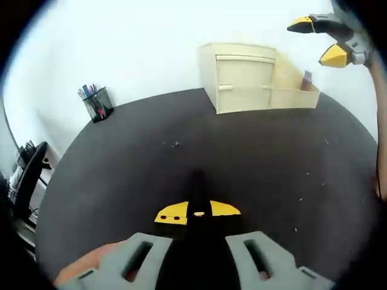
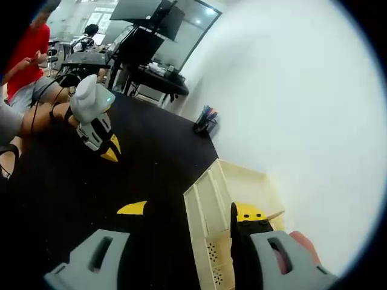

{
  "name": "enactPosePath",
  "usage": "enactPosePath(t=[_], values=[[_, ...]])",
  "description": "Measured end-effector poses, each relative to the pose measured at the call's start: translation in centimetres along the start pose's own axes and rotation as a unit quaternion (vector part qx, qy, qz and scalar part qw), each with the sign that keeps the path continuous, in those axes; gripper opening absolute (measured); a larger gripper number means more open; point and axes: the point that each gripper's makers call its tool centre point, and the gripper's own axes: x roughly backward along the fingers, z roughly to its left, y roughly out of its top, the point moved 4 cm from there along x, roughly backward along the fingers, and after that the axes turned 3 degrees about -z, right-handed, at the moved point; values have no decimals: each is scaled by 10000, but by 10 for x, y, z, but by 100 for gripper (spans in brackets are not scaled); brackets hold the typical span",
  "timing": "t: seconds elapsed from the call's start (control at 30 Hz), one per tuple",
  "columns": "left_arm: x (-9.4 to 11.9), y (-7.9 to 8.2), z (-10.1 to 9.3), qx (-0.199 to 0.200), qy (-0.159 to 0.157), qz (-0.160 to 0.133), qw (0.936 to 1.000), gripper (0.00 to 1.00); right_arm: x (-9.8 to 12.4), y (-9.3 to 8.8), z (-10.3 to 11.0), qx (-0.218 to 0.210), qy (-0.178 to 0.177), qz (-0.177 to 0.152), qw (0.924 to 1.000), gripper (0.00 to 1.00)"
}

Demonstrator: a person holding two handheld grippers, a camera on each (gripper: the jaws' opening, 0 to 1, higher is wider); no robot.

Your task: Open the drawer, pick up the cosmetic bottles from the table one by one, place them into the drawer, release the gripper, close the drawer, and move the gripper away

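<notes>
Step in hand: judged to be either the very start, before the drawer is opened, or the final withdrawal. The frames alone do not settle which.

The cream plastic desktop drawer unit (image 1: 242, 78) stands at the far edge of the black matte surface (image 1: 181, 157), close to the white wall. Its single drawer front (image 1: 245, 71) sits flush, so the drawer reads as closed. No cosmetic bottles are seen on the visible part of the surface. A small purple-pink item (image 1: 306, 79) stands in the open side compartment to the right of the drawer. Whether it is a bottle is too small to tell.

The right hand-held gripper (image 1: 318, 40) hangs above the right end of the unit, its yellow-tipped jaws apart and empty. The left hand-held gripper (image 1: 198, 211) is low over the near middle of the surface, well apart from the unit, its yellow tips drawn together on nothing.

Next move, as a judgement: if opening, the right hand-held gripper must descend to the drawer front and pull it straight toward the near side. If finishing, it need only lift clear.

Room for moving: there is broad bare surface in front of the drawer for its travel. A black mesh pen holder (image 1: 98, 104) stands at the far left, well apart. The wall behind the unit limits any rearward approach
</notes>
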Motion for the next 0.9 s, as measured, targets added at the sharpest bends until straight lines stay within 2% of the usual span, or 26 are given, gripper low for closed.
enactPosePath(t=[0.1, 0.17, 0.23, 0.27, 0.33, 0.4, 0.43, 0.47, 0.5, 0.53, 0.6, 0.63, 0.67, 0.7, 0.73, 0.77, 0.83, 0.9], values=[[6, 18, 5, 150, 65, -591, 9981, 7, -3, 11, -1, -440, 101, -498, 9977, 49], [11, 28, 8, 255, 74, -925, 9954, 7, -6, 17, -2, -827, 232, -843, 9927, 49], [19, 40, 10, 225, 100, -1411, 9897, 7, -10, 23, -1, -1313, 362, -1184, 9836, 44], [22, 46, 16, 239, 163, -1585, 9869, 7, -12, 25, 0, -1420, 452, -1302, 9802, 40], [30, 57, 19, 153, 287, -2049, 9782, 7, -20, 31, 7, -1748, 660, -1513, 9707, 36], [38, 66, 20, 131, 323, -2450, 9689, 7, -25, 38, 11, -2072, 888, -1744, 9585, 36], [44, 71, 22, 170, 363, -2714, 9616, 7, -28, 41, 16, -2292, 1038, -1886, 9493, 36], [47, 73, 23, 158, 394, -2831, 9582, 7, -31, 46, 19, -2537, 1176, -2042, 9381, 35], [50, 75, 23, 153, 417, -2966, 9540, 7, -33, 50, 22, -2824, 1300, -2178, 9251, 34], [52, 76, 24, 192, 454, -3048, 9511, 7, -38, 55, 26, -3178, 1439, -2330, 9077, 33], [58, 79, 23, 209, 445, -3230, 9451, 7, -47, 67, 19, -3717, 1572, -2482, 8806, 32], [61, 82, 24, 276, 443, -3381, 9397, 7, -53, 70, 16, -4009, 1606, -2529, 8657, 32], [63, 84, 23, 328, 385, -3487, 9359, 7, -57, 70, 21, -4185, 1672, -2522, 8563, 31], [65, 85, 21, 341, 315, -3557, 9335, 7, -59, 69, 33, -4279, 1741, -2505, 8508, 31], [68, 83, 16, 356, 317, -3612, 9313, 7, -62, 68, 38, -4282, 1770, -2456, 8515, 31], [70, 84, 13, 329, 301, -3696, 9281, 7, -68, 63, 49, -4315, 1651, -2455, 8522, 31], [71, 84, 9, 298, 342, -3739, 9263, 7, -75, 65, 57, -4398, 1682, -2328, 8509, 27], [70, 85, 9, 255, 297, -3744, 9264, 7, -80, 66, 71, -4589, 1865, -2191, 8406, 27]])
